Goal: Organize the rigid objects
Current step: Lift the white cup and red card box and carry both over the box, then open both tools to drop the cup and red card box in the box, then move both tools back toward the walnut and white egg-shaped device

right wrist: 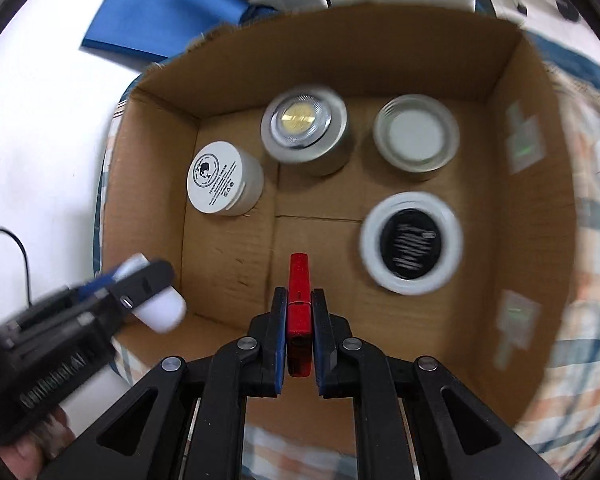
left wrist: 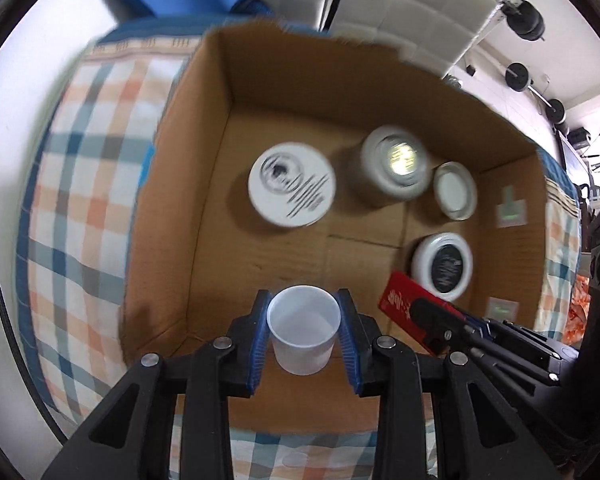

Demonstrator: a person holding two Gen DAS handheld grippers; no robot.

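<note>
Jaws of left gripper (left wrist: 303, 330) clamped on white cup (left wrist: 302, 328), jaws of right gripper (right wrist: 299, 326) pinching red box (right wrist: 299, 312), both above cardboard box (right wrist: 236, 76). Best lowered onto bare floor near front wall, clear of jars (right wrist: 412, 242), before letting go.

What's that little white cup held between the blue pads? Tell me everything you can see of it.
The white cup is a small, plain cup of what looks like thin plastic, round-rimmed and narrowing slightly toward its base. It looks empty. The left gripper holds it, one blue-padded finger pressing each side just below the rim. Seen from the right wrist camera, the cup sits crosswise between the fingers. It hangs near the near edge of the cardboard box, touching nothing but the pads.
</note>
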